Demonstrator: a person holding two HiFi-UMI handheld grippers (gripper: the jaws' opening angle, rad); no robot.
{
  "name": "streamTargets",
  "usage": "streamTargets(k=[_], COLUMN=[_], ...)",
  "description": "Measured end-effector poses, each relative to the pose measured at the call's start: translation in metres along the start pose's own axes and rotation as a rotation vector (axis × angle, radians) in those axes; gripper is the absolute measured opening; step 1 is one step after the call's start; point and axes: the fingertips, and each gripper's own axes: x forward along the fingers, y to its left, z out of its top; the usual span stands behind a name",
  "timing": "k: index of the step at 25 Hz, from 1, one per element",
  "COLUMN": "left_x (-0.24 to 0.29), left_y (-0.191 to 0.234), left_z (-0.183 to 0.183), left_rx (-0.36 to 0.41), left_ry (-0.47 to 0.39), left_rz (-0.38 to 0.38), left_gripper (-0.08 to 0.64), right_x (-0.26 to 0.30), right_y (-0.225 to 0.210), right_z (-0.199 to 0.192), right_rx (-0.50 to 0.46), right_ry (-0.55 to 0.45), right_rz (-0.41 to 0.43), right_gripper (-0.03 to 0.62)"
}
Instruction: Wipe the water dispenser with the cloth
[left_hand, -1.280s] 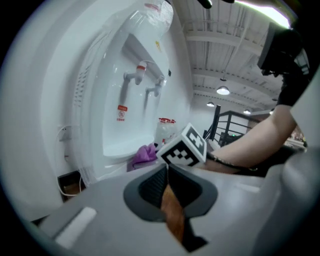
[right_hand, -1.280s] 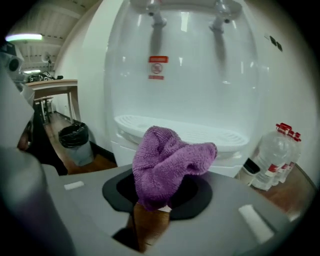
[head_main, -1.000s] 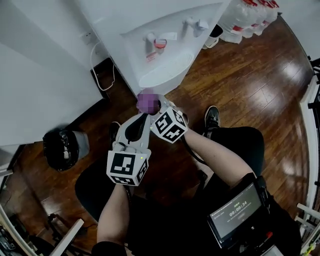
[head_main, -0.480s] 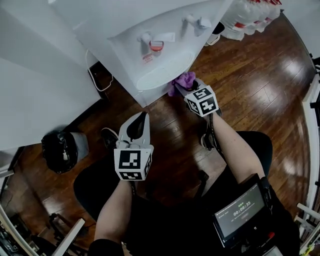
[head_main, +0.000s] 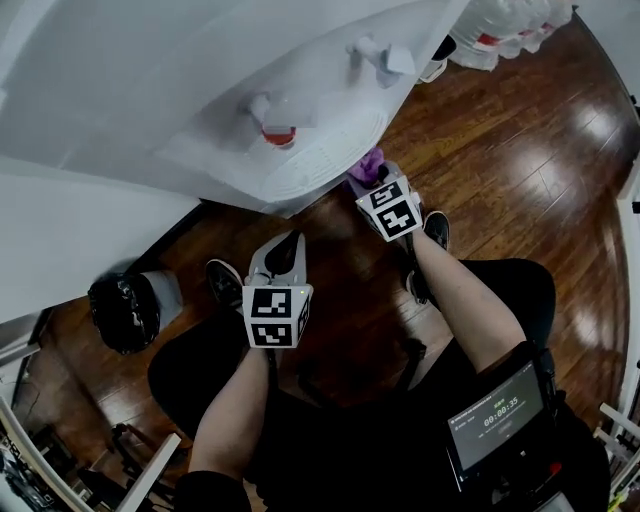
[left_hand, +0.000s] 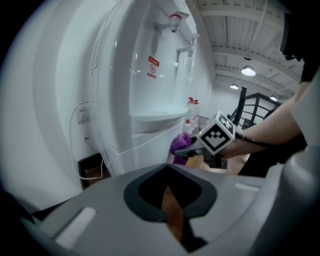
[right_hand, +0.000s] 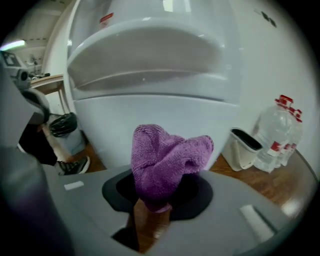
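Dark wooden floor (head_main: 520, 180) spreads beneath you, and the white water dispenser (head_main: 300, 110) rises from it straight ahead, its rounded lower front panel facing you under the drip shelf. Your right gripper (head_main: 370, 180) is the nearer of the two. It points forward and down at that panel, near the dispenser's right front edge, with its jaws clamped on the bunched purple cloth (right_hand: 167, 160), which sticks out past the tips toward the white surface. The cloth looks just short of the panel or barely on it; I can't tell which. Your left gripper (head_main: 284, 250) hangs back over the floor, jaws closed on nothing. The wipe probably needs only a short forward push from the right.
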Motion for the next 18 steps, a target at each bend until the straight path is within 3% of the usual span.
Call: streamTargets(k=[4, 10, 14, 18], left_x=[-0.006, -0.026, -0.028, -0.03], left_y=[0.021, 0.059, 0.063, 0.057], left_z=[-0.008, -0.008, -0.006, -0.001], left_rx=[-0.057, -0.101, -0.122, -0.106], left_ry=[0.009, -0.034, -0.034, -0.041], left_rz=[0.055, 0.147, 0.133, 0.111], left_gripper=[0.021, 0.021, 0.021, 0.021], right_x=[0.007, 0.02, 0.033, 0.047], right_y=[0.1, 0.193, 0.185, 0.122], right_z=[0.011, 0.016, 0.009, -0.01], right_rx=[-0.186, -0.219, -0.16, -0.074], right_ry=[0.02, 0.013, 0.038, 0.09], right_rz=[0.188, 0.391, 0.394, 0.285], right_gripper=[0.124, 0.124, 0.124, 0.124])
